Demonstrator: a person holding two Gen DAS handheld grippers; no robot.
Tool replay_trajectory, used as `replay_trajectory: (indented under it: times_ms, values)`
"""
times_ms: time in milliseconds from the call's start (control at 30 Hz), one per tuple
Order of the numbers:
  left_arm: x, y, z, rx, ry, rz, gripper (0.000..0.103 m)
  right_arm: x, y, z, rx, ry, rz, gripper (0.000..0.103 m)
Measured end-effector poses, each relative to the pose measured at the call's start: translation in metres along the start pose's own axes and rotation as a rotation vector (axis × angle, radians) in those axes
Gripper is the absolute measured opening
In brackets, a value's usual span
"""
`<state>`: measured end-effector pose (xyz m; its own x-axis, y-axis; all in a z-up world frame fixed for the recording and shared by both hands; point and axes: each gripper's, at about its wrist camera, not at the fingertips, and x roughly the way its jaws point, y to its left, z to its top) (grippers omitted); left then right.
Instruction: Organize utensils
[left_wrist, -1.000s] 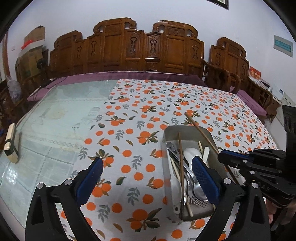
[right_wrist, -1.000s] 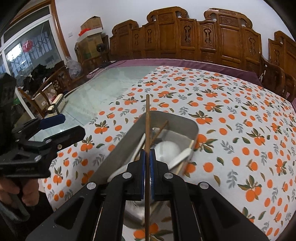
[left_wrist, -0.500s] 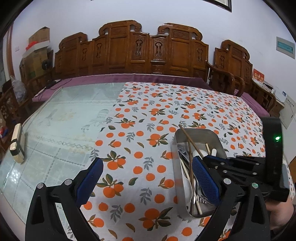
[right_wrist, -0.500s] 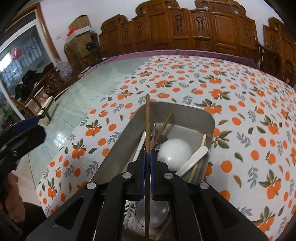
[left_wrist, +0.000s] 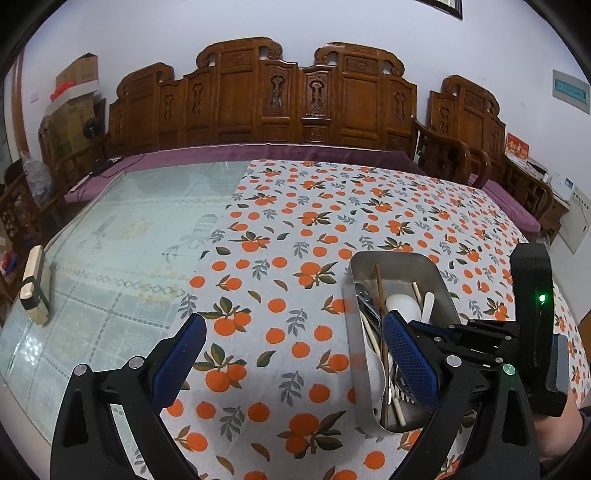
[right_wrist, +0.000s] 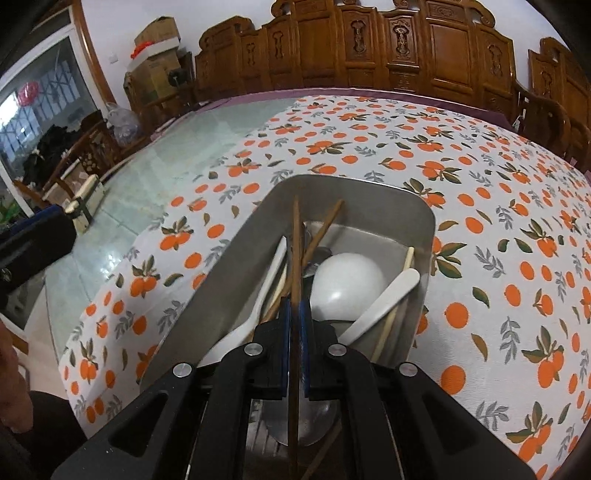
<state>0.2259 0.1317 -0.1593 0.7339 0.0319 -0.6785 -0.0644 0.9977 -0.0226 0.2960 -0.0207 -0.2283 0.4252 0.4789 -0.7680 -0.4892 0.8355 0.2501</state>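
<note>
A steel tray (right_wrist: 236, 266) (left_wrist: 441, 275) sits on the orange-print tablecloth and holds chopsticks, white spoons (right_wrist: 345, 284), and metal forks and spoons. My right gripper (right_wrist: 294, 314) is shut on a dark brown chopstick (right_wrist: 295, 251) and holds it low inside the tray, its tip at the far wall. In the left wrist view the right gripper's body (left_wrist: 480, 336) reaches over the tray's near right side. My left gripper (left_wrist: 295, 354) is open and empty above the cloth, its right finger (left_wrist: 408, 360) over the tray's near end.
The tablecloth (left_wrist: 332, 221) covers the right part of a glass-topped table (left_wrist: 122, 236). A small wooden brush (left_wrist: 33, 284) lies near the table's left edge. Carved wooden chairs (left_wrist: 295, 99) line the far side.
My right gripper has lowered the brown chopstick from above the tray down into it. My left gripper has drawn back and risen a little, still open.
</note>
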Motion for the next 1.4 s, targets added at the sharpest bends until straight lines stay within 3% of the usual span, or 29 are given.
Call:
replay_trajectory:
  times_ms: [567,633,733,800,967,1033,1133,1400]
  values:
    - [-0.005,-0.013,-0.005,0.012,-0.004,-0.007,0.093,-0.088,-0.006,-0.014,-0.094,-0.155,-0.070,0.010]
    - [-0.010,-0.018,-0.006,0.017,-0.013,-0.010,0.093,-0.100,-0.010,-0.016,-0.084,-0.171,-0.084,0.022]
    - [-0.020,-0.028,-0.005,0.030,-0.025,-0.016,0.093,-0.118,-0.016,-0.022,-0.074,-0.188,-0.104,0.029]
    - [-0.028,-0.035,-0.004,0.033,-0.025,-0.026,0.095,-0.131,-0.018,-0.027,-0.066,-0.202,-0.128,0.039]
    - [-0.046,-0.049,-0.002,0.029,-0.013,-0.038,0.095,-0.167,-0.027,-0.041,-0.012,-0.252,-0.184,0.086]
    - [-0.057,-0.054,-0.002,0.032,-0.022,-0.030,0.095,-0.180,-0.030,-0.046,0.003,-0.265,-0.195,0.095]
    - [-0.072,-0.062,-0.004,0.033,-0.022,-0.032,0.095,-0.199,-0.031,-0.054,0.018,-0.283,-0.215,0.100]
    - [-0.112,-0.084,-0.016,0.067,-0.039,-0.077,0.095,-0.245,-0.031,-0.078,0.073,-0.325,-0.256,0.100]
